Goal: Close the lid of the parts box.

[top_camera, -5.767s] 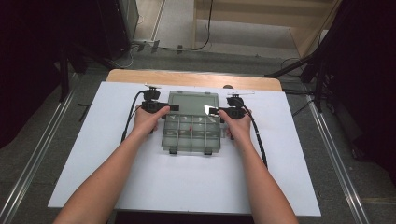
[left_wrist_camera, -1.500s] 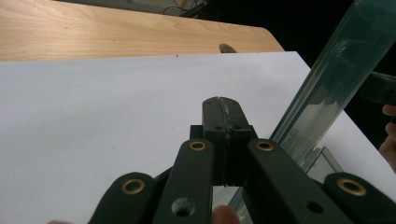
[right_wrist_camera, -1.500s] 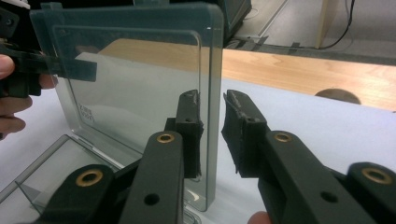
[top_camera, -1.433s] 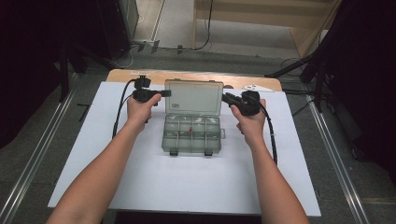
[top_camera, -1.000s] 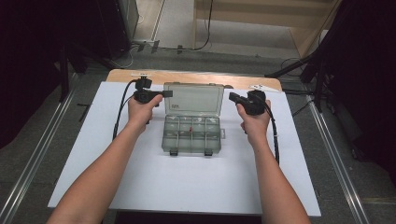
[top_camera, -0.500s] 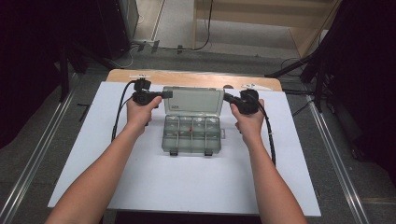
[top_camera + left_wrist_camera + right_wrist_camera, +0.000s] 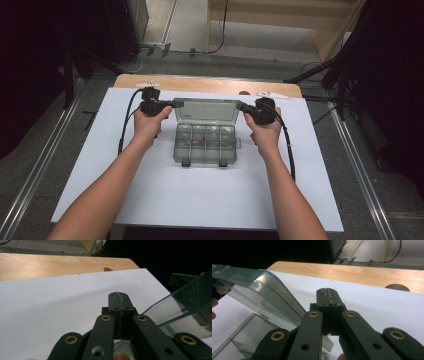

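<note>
A clear plastic compartment box (image 7: 205,150) lies mid-table with its lid (image 7: 206,111) raised and leaning back. One compartment holds a small red piece (image 7: 204,140). My left gripper (image 7: 177,104) is shut and empty, its tip at the lid's upper left corner. My right gripper (image 7: 242,106) is also shut and empty, at the lid's upper right corner. In the left gripper view the joined jaws (image 7: 121,298) point past the lid's edge (image 7: 180,302) on their right. In the right gripper view the closed jaws (image 7: 327,296) sit just right of the curved lid (image 7: 262,287). I cannot tell whether either tip touches the lid.
The box rests on a white board (image 7: 200,195) laid over a wooden table whose bare strip (image 7: 205,84) shows at the back. Black cables (image 7: 125,125) trail from both grippers across the board. Floor rails and dark equipment flank the table.
The lid, flat at first, now stands raised. Over the last second the right gripper has shifted left to the lid's corner. The left gripper has stayed put.
</note>
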### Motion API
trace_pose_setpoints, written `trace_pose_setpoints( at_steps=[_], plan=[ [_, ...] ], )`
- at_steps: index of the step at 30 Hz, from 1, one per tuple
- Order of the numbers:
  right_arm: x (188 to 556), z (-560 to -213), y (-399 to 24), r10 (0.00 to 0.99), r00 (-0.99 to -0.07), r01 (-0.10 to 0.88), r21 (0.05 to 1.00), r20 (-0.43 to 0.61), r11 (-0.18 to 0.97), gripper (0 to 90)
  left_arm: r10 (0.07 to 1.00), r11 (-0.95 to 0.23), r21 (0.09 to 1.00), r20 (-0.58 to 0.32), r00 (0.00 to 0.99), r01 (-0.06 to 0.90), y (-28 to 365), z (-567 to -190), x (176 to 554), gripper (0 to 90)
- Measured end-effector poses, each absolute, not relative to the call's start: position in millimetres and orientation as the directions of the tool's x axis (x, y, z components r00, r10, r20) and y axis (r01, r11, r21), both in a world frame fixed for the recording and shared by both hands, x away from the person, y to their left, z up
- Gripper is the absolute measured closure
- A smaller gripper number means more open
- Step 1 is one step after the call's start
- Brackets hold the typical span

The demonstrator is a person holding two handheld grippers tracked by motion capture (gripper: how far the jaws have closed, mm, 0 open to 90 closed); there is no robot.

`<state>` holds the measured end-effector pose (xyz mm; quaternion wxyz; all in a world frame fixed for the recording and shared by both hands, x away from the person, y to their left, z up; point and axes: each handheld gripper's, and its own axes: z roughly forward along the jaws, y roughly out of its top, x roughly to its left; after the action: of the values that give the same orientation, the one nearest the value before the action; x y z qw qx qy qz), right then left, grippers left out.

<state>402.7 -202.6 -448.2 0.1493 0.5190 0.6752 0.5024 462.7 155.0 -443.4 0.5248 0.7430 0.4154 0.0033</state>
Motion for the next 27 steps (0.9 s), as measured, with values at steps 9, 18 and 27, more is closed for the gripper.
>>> trace_pose_setpoints(
  at_steps=[9,18,27],
  plan=[
    [393.3,-451.5,-201.7,0.844,-0.438,0.543,0.84,0.311,-0.028,90.0,0.634,-0.129,0.792,-0.398,0.663,0.597,154.2,-444.4,451.8,90.0],
    [380.9,-457.0,-202.0,0.835,-0.447,0.538,0.842,0.321,-0.037,90.0,0.633,-0.141,0.807,-0.372,0.679,0.573,155.2,-444.3,438.9,90.0],
    [368.2,-459.5,-199.2,0.828,-0.463,0.527,0.849,0.317,-0.03,90.0,0.618,-0.144,0.818,-0.365,0.696,0.557,155.2,-444.5,425.1,90.0]
  ],
)
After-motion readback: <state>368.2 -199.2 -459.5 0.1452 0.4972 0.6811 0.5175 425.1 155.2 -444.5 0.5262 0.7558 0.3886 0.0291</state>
